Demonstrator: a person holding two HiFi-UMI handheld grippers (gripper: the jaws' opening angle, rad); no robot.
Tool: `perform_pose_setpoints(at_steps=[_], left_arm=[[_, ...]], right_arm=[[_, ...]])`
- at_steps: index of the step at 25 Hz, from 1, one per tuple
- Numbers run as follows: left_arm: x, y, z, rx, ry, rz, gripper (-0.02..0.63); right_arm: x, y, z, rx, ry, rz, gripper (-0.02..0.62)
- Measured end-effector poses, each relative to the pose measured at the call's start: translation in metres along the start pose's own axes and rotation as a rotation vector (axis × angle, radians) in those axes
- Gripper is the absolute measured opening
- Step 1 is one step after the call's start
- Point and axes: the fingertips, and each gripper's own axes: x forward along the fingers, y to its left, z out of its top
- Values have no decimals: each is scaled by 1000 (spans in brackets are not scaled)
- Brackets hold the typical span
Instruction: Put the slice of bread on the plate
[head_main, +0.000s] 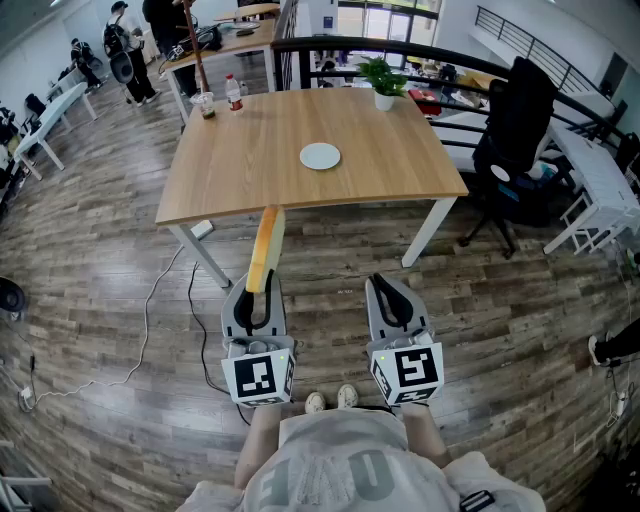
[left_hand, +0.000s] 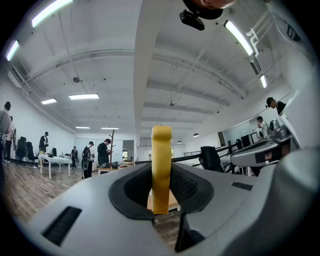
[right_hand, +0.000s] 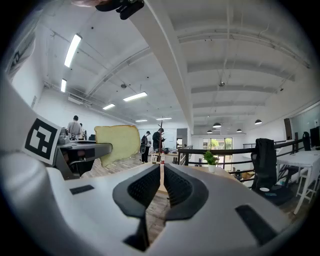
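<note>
My left tongs (head_main: 257, 292) are clenched on the flat yellow-brown slice of bread (head_main: 266, 248); the slice stands on its thin edge between the two grey jaws and sticks out past their tips; it is up in the air over the floor, at the near edge of the light wooden table (head_main: 230, 180). My right tongs (head_main: 392, 296) are squeezed shut with nothing in them; they are beside the left tongs, a little apart. The small round pale plate (head_main: 320, 156) lies flat near the middle of the table, well apart from the bread. A green plant (head_main: 384, 80) in a white pot stands at the far edge; a small bottle (head_main: 233, 93) stands near the far left corner; a black chair (head_main: 515, 130) is to the right of the table.
</note>
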Motion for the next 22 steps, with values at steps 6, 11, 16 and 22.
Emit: perform_pose_setpoints(at_steps=[6,11,16,22], left_arm=[[4,-4,-5,7,9,6,89],[9,-2,-8,11,22,27,89],[22,-12,-9,24,13,31,89],[35,-29,-6,63,-9,34,89]], right_arm=[[0,-9,-5,-1,9,0,35],[1,-8,-6,-26,-17,72,35],[5,-27,-12,10,-10,53,34],[0,-48,-24,24,-6,62,35]])
